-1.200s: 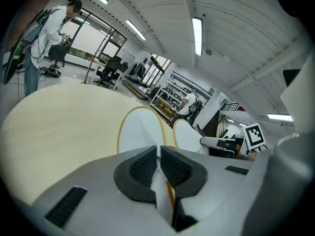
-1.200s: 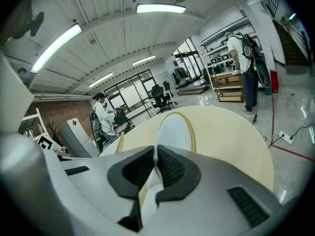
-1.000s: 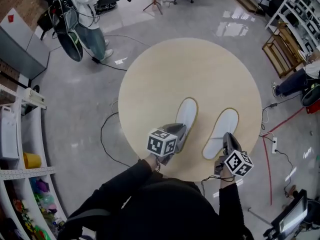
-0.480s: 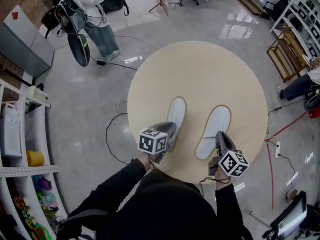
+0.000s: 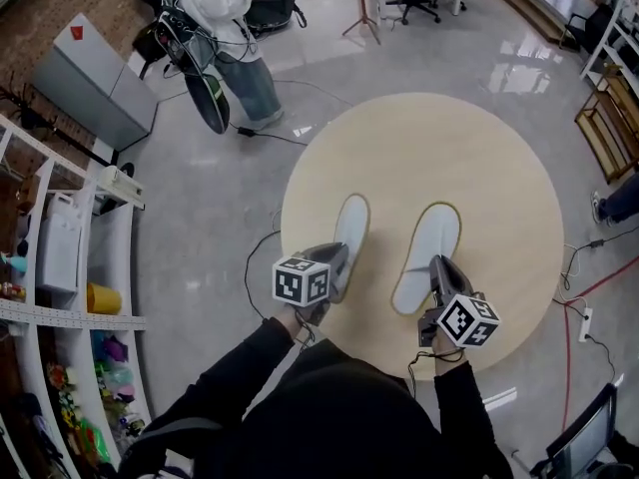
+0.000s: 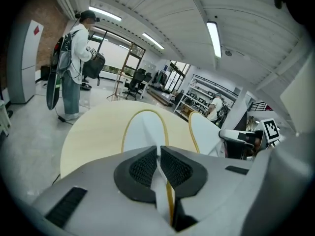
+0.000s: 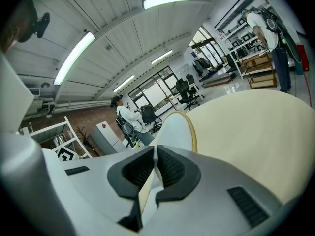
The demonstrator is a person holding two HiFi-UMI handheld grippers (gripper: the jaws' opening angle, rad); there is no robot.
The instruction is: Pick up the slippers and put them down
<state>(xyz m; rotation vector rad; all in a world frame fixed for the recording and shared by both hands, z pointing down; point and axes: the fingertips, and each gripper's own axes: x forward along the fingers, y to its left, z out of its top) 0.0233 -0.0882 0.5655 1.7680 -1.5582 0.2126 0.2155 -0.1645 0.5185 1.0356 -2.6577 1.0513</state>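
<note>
Pale wood, round table [image 5: 429,158]: it fills the middle of the head view, and you stand at its 6 o'clock edge.

- Left slipper [image 5: 349,223]: white with a yellowish rim. It lies over the tabletop at about 7 o'clock from the table's centre, with its toe toward 12 and its heel toward you.
- Right slipper [image 5: 429,252]: same make, just beside the first at about 5 o'clock. Its toe leans slightly toward 1. The two are apart, not touching.
- Left gripper [image 5: 339,259]: in your left hand, at the left slipper's heel. In its own view the dark ribbed pads are pressed together on the thin heel edge of that slipper [image 6: 145,132], and the other slipper [image 6: 204,132] is off at 2 o'clock.
- Right gripper [image 5: 437,265]: in your right hand, at the right slipper's heel. Its jaws are clamped on the heel edge of that slipper [image 7: 177,129], which stretches ahead over the table.
- Whether the soles rest on the wood cannot be told from any view.
- Person [image 5: 225,28]: standing on the grey floor at 11 o'clock, well clear of the table.
- Cabinet [image 5: 95,83]: grey, at 10 o'clock.
- Shelving [image 5: 60,297]: white, loaded with small goods, at 8 to 9 o'clock.
- Cable [image 5: 250,267]: black, looped on the floor by the table's 8 o'clock edge.
</note>
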